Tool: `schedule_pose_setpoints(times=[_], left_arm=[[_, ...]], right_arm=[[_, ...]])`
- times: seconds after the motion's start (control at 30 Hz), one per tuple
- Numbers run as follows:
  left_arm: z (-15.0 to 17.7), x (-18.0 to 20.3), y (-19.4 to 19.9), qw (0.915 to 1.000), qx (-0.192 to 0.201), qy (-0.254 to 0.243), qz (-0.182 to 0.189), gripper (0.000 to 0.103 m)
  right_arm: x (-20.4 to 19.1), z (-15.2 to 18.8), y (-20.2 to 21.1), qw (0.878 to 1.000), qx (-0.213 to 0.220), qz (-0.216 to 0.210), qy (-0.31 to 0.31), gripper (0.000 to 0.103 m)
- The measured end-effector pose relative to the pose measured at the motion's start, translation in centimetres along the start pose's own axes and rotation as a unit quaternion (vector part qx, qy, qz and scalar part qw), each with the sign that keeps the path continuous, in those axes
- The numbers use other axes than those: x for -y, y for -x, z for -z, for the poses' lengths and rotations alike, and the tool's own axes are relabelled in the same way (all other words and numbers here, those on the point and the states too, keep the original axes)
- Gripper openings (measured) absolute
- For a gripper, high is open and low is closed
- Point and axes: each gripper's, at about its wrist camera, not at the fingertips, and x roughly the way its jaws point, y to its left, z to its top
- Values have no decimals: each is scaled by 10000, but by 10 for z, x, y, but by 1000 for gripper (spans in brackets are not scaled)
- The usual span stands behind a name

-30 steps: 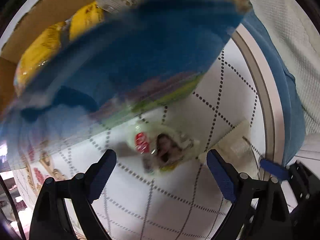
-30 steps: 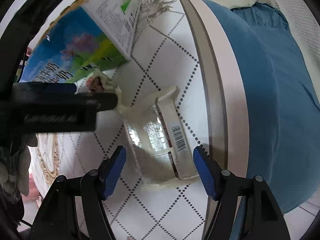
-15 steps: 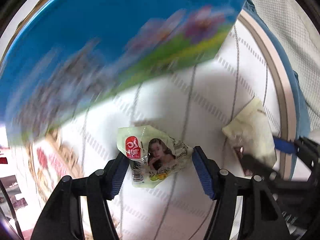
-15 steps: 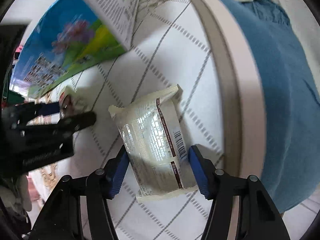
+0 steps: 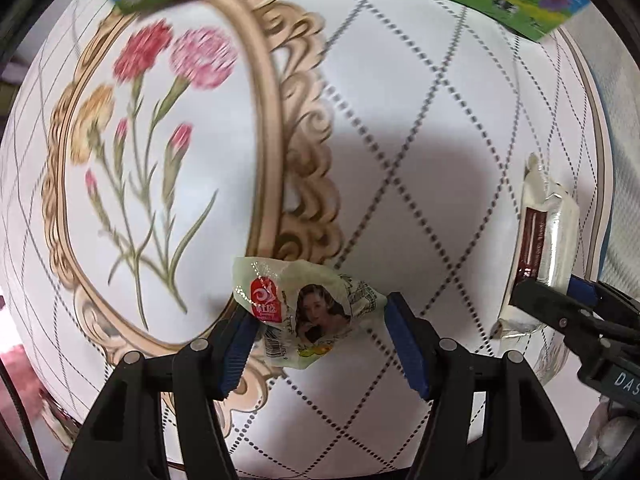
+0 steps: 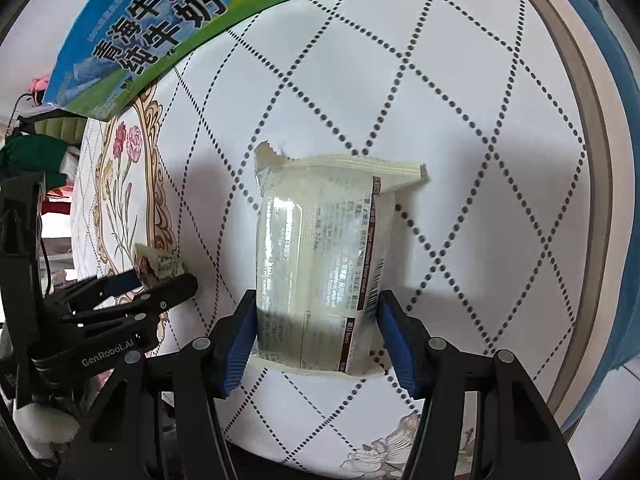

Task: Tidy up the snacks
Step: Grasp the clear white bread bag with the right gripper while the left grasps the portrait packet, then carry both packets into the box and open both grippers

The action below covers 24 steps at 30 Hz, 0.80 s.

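Two hand-held tools work side by side over a counter (image 6: 460, 92) covered in a white cloth printed with dotted diamond lines and a gold-scrolled oval of pink and yellow carnations (image 5: 156, 152). The left tool (image 5: 318, 328) has its blue pads pressed against both sides of a small crumpled pale-green snack packet (image 5: 308, 312) bearing a red logo and a woman's portrait; the packet lies at the lower edge of the floral oval. The right tool (image 6: 316, 336) has its pads against both sides of a larger cream-coloured glossy pouch (image 6: 320, 260) with a brown stripe and barcode, lying flat on the cloth nearer the counter's rounded rim, its far corner torn. The two snacks sit well apart, the pouch to the right of the packet. A blue and green milk carton box (image 6: 168, 12) with large Chinese characters stands at the far side of the counter, beyond both snacks. Past the grey-and-white banded rim, blue fabric (image 6: 624, 160) drapes below the counter's right edge, and a patch of pale floor tile (image 6: 626, 372) shows beneath it.
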Motion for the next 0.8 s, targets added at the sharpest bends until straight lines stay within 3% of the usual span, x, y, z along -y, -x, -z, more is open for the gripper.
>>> schedule_pose_setpoints(times=[0.23, 0.4, 0.63, 0.8], left_arm=[[19, -11, -16, 9999, 92, 49, -13, 61], [5, -10, -28, 9999, 98, 82, 22, 61], [-1, -19, -47, 9996, 30, 233, 167, 61], [-7, -32, -55, 9987, -37, 382, 320, 63]], right_arm=[[-5, -12, -2, 9998, 13, 198, -59, 62], [-15, -17, -10, 9992, 64, 403, -53, 62], [-54, -18, -16, 9907, 95, 921, 994, 61], [-60, -23, -23, 9915, 75, 893, 939, 64]])
